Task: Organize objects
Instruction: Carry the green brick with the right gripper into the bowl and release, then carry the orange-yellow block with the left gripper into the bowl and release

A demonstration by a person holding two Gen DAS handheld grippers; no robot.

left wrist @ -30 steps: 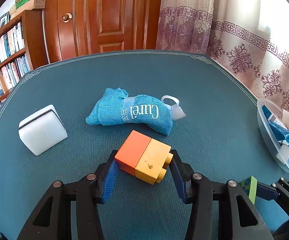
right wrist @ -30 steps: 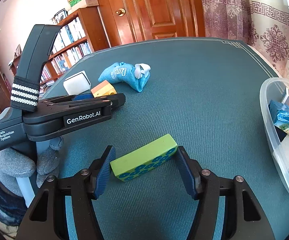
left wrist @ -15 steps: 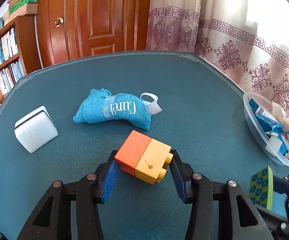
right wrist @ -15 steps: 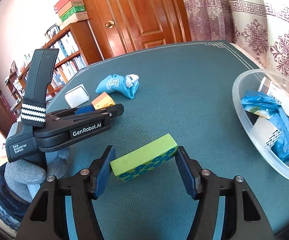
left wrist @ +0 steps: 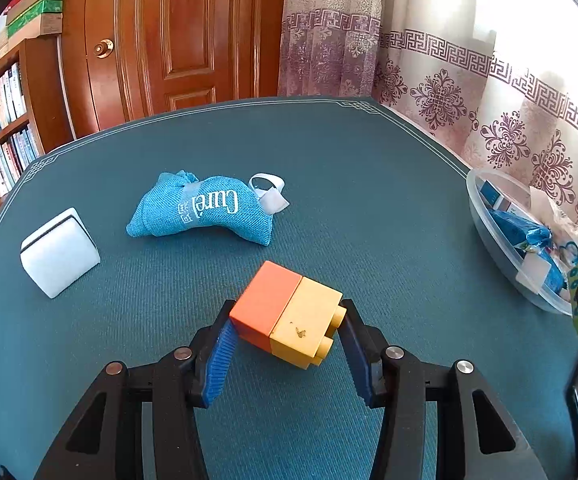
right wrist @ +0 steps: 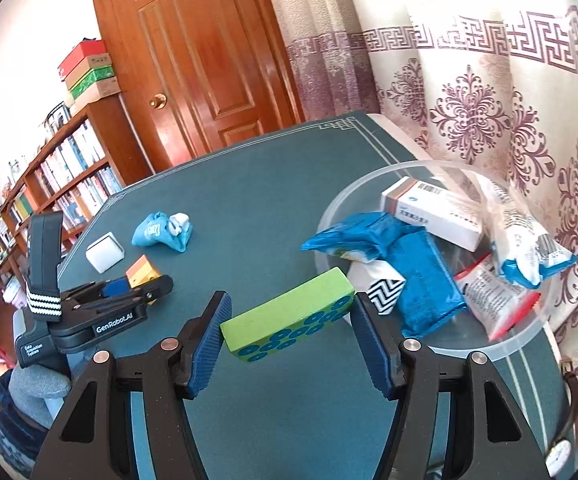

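- A brown panelled wooden door (left wrist: 177,40) with a round brass knob (left wrist: 103,49) stands behind the surface (left wrist: 369,200), which wears a teal cloth with a pale border line.
- Pale curtains (right wrist: 489,92) with purple floral and key patterns hang to the right.
- A wooden bookshelf (right wrist: 69,176) full of books stands at left; red, tan and green boxes (right wrist: 89,72) are stacked on top.

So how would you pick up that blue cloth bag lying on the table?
Grip the blue bag across its narrow middle, where the white lettering is, coming down from above. It lies flat and long on the table, pinched in slightly there, so the fingers would probably fit either side.
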